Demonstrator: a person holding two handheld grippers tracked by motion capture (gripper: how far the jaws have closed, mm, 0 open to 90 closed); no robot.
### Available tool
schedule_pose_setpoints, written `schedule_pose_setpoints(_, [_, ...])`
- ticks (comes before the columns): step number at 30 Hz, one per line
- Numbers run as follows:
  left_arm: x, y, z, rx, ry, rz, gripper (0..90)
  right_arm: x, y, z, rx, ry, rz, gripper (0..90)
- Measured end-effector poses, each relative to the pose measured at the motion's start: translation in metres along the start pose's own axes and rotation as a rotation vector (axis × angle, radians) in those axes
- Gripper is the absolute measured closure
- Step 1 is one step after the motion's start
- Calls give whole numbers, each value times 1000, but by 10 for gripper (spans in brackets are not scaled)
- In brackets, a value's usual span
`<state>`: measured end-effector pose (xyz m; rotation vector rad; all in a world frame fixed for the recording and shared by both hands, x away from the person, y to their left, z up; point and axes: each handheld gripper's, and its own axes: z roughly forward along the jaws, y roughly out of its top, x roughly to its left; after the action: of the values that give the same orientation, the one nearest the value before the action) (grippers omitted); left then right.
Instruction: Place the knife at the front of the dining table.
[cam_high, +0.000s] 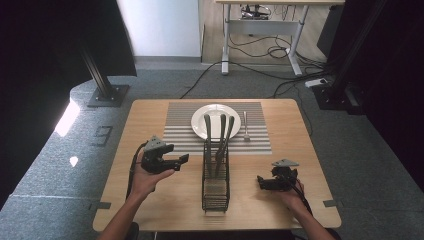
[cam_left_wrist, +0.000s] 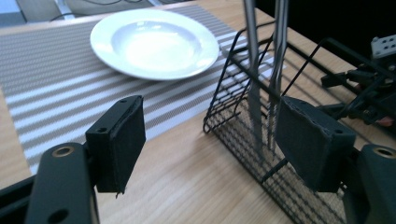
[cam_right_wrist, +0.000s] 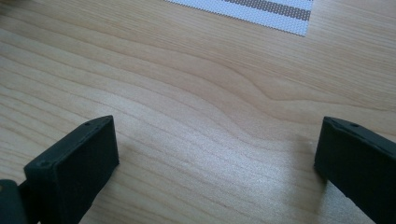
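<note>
On the wooden table (cam_high: 165, 200), mid-board, a black wire basket (cam_high: 216, 187) stands upright and holds three utensils (cam_high: 220, 137), handles up, leaning toward the far side. Behind it a striped placemat (cam_high: 180, 131) carries a white plate (cam_high: 200, 122), with one more utensil (cam_high: 245, 126) lying just right of the plate.

Left gripper (cam_high: 172, 161): held in the left hand (cam_high: 147, 177), left of the basket, raised off the table. Jaws wide apart, nothing between them; in the left gripper view the basket (cam_left_wrist: 243, 116) and plate (cam_left_wrist: 154, 42) lie ahead.

Right gripper (cam_high: 262, 182): held in the right hand (cam_high: 292, 197), right of the basket, low over bare wood. Jaws spread wide, empty; placemat corner (cam_right_wrist: 261, 9) visible ahead in the right gripper view.
</note>
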<state>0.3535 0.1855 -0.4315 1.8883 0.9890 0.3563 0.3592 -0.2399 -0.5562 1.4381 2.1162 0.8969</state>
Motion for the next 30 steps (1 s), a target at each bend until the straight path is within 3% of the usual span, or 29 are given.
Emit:
schedule_pose_setpoints(9, [-6,25,12,-21,-16,20,270,0,0,0,1,4,-2,0])
schedule_pose_setpoints(10, [-7,28,15,-21,-33,8,273,0,1,0,1,3,-4,0])
schedule_pose_setpoints(23, [-11,48,33,-16,-22,36,277,1,1,1,0,7,-9,0])
schedule_pose_setpoints(26, [-11,50,38,-19,-50,15,279,1,1,1,-1,8,-11,0])
schedule_pose_setpoints(30, [-13,53,46,-10,-47,27,292,1,1,1,0,9,-11,1])
